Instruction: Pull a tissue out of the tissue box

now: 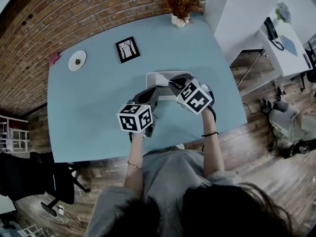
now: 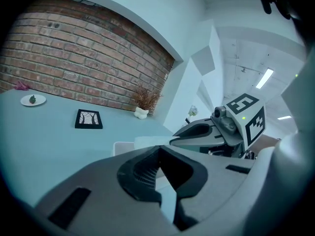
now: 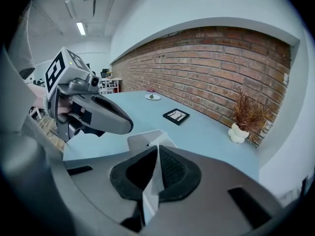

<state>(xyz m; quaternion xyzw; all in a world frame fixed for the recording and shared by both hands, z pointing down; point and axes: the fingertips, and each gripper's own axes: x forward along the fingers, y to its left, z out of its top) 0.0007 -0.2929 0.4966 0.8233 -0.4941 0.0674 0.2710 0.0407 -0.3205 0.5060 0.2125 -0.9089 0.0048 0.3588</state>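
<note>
A pale tissue box lies on the blue table, right in front of me. My right gripper hovers over the box, shut on a white tissue that runs up between its pads; the box shows just beyond the jaws. My left gripper is at the box's near left corner with its jaws together and nothing visible between them. In the left gripper view its tips meet in front of the box, with the right gripper close on the right.
A framed picture, a small white plate and a pink object lie farther back on the table. A vase of dried plants stands at the far edge by the brick wall. A white desk stands to the right.
</note>
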